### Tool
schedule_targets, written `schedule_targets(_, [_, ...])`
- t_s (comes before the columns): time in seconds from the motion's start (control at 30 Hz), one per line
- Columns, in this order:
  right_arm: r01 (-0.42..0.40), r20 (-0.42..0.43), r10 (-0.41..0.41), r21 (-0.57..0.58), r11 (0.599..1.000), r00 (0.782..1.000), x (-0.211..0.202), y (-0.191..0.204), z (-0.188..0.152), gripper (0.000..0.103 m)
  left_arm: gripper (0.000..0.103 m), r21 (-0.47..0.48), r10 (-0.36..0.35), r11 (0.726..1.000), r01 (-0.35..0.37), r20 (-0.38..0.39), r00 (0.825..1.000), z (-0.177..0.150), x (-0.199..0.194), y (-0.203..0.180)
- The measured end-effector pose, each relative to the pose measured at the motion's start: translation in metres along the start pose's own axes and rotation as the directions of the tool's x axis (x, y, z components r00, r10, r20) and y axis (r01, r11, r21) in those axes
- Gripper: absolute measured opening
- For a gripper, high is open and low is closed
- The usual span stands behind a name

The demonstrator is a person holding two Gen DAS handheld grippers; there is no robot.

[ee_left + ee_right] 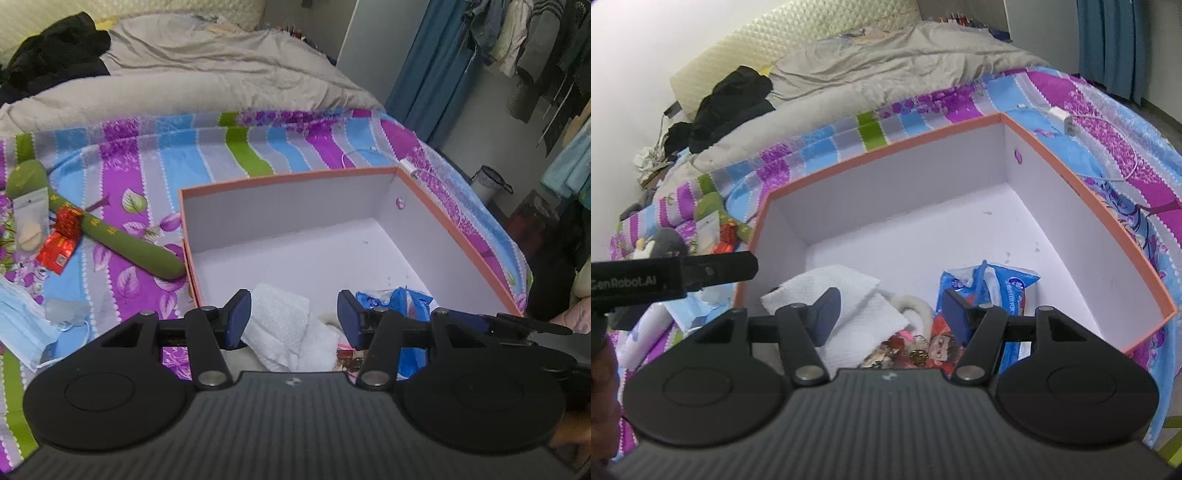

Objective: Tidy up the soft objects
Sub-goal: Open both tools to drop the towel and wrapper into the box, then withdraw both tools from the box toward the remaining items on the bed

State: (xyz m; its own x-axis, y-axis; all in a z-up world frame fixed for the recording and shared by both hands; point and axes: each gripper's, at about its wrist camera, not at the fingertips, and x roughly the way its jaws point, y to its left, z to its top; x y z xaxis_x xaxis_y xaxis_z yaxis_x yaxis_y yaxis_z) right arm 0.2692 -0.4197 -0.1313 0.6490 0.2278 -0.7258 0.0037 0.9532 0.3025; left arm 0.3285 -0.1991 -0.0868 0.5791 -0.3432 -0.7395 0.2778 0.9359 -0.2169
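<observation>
Left claw (676, 278) (branded "ZenRobot.AI") beside orange box (886, 147).

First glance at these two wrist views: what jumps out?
A big orange-rimmed cardboard box with a white inside sits on the purple, blue and green striped bedsheet. At its near end lie a white paper towel and a blue plastic wipes packet. Left of the box, a long green plush toy lies on the sheet.

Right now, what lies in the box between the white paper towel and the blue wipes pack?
In the right wrist view, a red cartoon-print item lies between the white paper towel and the blue wipes pack.
</observation>
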Motion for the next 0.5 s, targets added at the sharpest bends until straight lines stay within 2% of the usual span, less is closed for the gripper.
schedule_targets(0.23, [-0.027, 0.046, 0.028, -0.023, 0.999, 0.999, -0.037, 0.022, -0.008, 0.063, 0.058, 0.016, -0.001, 1.0, 0.0, 0.068, 0.998, -0.013, -0.053, -0.005])
schedule_targets(0.5, [-0.049, 0.109, 0.055, -0.052, 0.997, 0.993, -0.084, 0.047, -0.028, 0.063, 0.058, 0.014, -0.003, 1.0, 0.001, 0.134, 0.991, -0.044, -0.116, -0.005])
